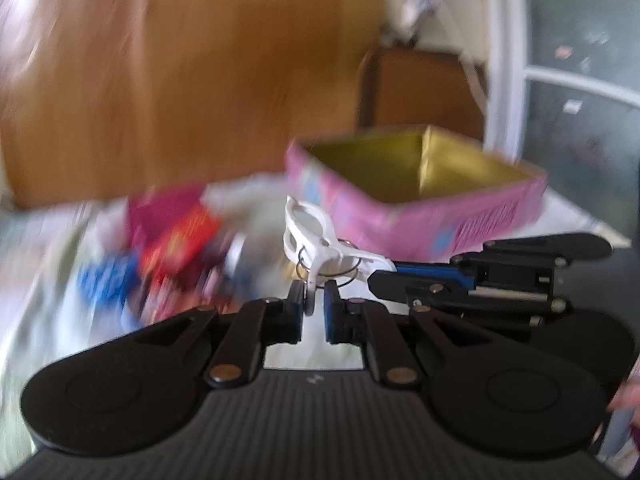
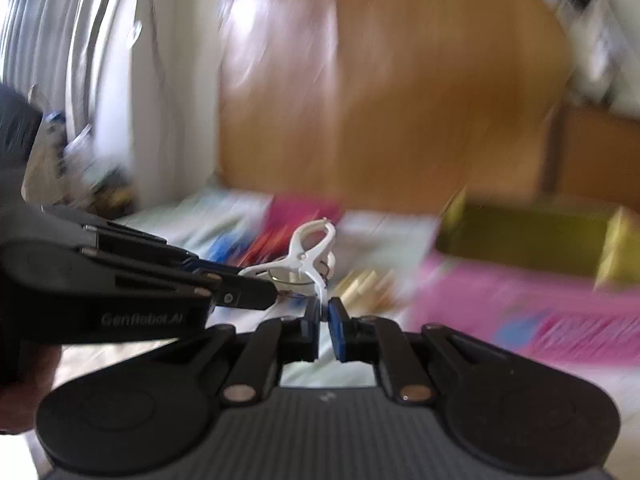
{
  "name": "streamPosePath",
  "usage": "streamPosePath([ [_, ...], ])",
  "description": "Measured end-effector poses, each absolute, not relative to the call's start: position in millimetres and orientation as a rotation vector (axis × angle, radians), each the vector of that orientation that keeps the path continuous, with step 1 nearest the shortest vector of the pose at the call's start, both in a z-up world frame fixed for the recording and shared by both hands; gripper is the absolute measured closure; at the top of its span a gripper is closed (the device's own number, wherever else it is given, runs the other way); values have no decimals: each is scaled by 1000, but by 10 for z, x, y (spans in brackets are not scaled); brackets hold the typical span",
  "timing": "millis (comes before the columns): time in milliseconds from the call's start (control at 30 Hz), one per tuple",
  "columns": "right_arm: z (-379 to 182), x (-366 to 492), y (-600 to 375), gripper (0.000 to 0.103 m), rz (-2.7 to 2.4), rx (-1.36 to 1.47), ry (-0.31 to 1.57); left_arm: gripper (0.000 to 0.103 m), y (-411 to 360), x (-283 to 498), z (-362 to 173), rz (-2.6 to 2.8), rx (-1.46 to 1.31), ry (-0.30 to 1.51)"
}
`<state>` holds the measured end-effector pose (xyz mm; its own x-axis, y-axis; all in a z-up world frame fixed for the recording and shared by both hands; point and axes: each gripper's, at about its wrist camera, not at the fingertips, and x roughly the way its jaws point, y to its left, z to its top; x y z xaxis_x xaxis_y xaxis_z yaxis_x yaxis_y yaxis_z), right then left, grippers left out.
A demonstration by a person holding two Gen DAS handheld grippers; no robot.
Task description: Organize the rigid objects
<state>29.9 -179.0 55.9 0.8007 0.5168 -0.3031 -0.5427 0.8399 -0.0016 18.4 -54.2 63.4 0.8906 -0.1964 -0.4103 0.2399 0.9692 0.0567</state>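
We hold one white clothes peg (image 1: 316,236) between both grippers, above the cluttered bed surface. The left gripper (image 1: 314,300) has its jaws clamped on one peg handle; the right gripper (image 2: 324,312) has its jaws clamped on the other. The open pink box (image 1: 416,184) lies just beyond, its near rim close. Blurred colourful packets (image 1: 172,240) crowd the left side.

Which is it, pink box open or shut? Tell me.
Open. The pink box has no lid on; the left wrist view looks straight down onto its gold inner walls. Its bottom is hidden, so contents cannot be told.
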Motion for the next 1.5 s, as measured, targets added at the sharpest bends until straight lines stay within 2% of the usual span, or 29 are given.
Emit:
streamPosePath([
  [167,727,585,-2181,95,340,-73,138,95,-1157,634,834,-314,171,293],
  [367,526,1093,-2552,96,201,19,238,95,-1563,1364,612,-354,69,360],
  [433,466,1156,-2603,91,167,-1,250,95,-1601,1433,551,-341,38,375],
  [467,460,1186,-2630,90,159,-3,249,89,-1620,1451,552,-333,32,377],
  [533,441,1245,-2647,74,163,2,250,79,-1647,1442,536,-294,43,384],
  [600,440,1236,-2636,68,151,-4,226,72,-1610,1410,562,-264,33,368],
  [667,442,1100,-2649,59,165,19,187,58,-1453,1285,632,-251,-2,343],
  [700,446,1074,-2650,58,164,20,165,57,-1354,1183,662,-235,-20,324],
  [833,518,935,-2636,58,183,54,95,53,-762,689,754,-163,-81,241],
  [933,565,810,-2566,59,250,81,75,53,-199,349,620,4,-60,271],
  [1100,676,847,-1960,59,617,98,316,53,567,168,321,244,-122,398],
  [1400,581,1312,-819,58,684,22,540,53,920,49,202,232,-301,369],
  [1467,469,1430,-729,66,678,67,629,51,913,45,213,218,-310,354],
  [1500,428,1400,-751,76,677,103,633,50,904,111,218,209,-313,351],
])
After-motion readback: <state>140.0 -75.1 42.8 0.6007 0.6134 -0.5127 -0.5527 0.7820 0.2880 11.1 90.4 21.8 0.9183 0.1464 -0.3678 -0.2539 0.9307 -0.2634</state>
